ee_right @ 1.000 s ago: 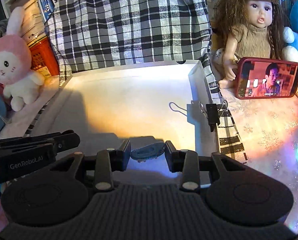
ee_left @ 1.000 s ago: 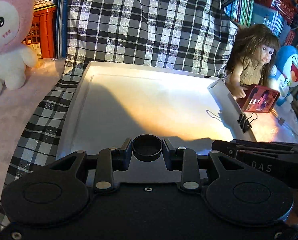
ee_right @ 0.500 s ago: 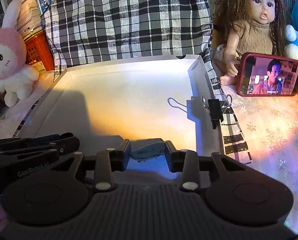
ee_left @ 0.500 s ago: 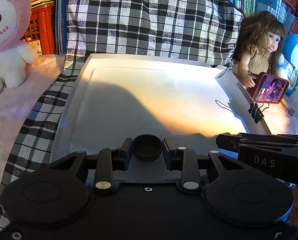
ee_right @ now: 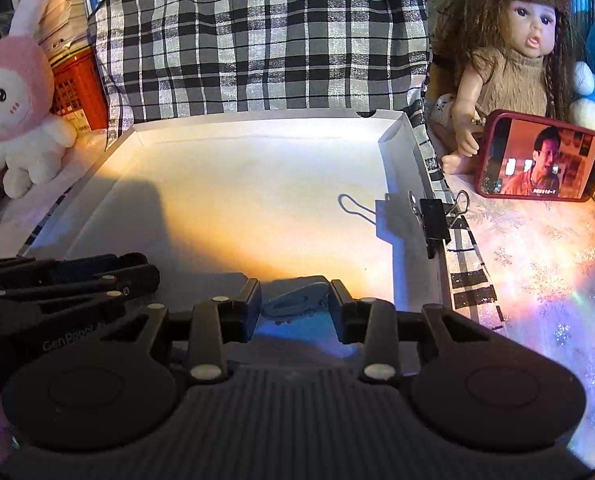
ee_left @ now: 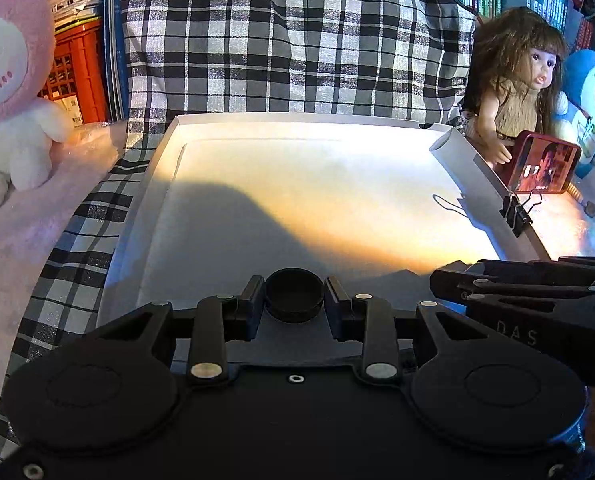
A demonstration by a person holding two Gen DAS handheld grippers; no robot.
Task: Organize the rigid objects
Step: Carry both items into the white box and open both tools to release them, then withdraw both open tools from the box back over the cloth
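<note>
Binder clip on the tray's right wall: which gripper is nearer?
Right. The right gripper sits just left of the binder clip, short of it; the left gripper is farther left, beyond the right one.

"DAS" on right hand-held gripper; "GenRobot" on left hand-held gripper

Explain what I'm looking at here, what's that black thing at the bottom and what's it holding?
Those are two hand-held grasping tools, each with a camera looking along its fingers. One picture comes from the left tool, which grips a small black round cap. The other comes from the right tool, which grips a small flat blue-grey piece; I can't identify it. Both hover at the near edge of a white shallow box with a black binder clip on its right wall. Around it sit a doll, a phone and a bunny plush.
</note>
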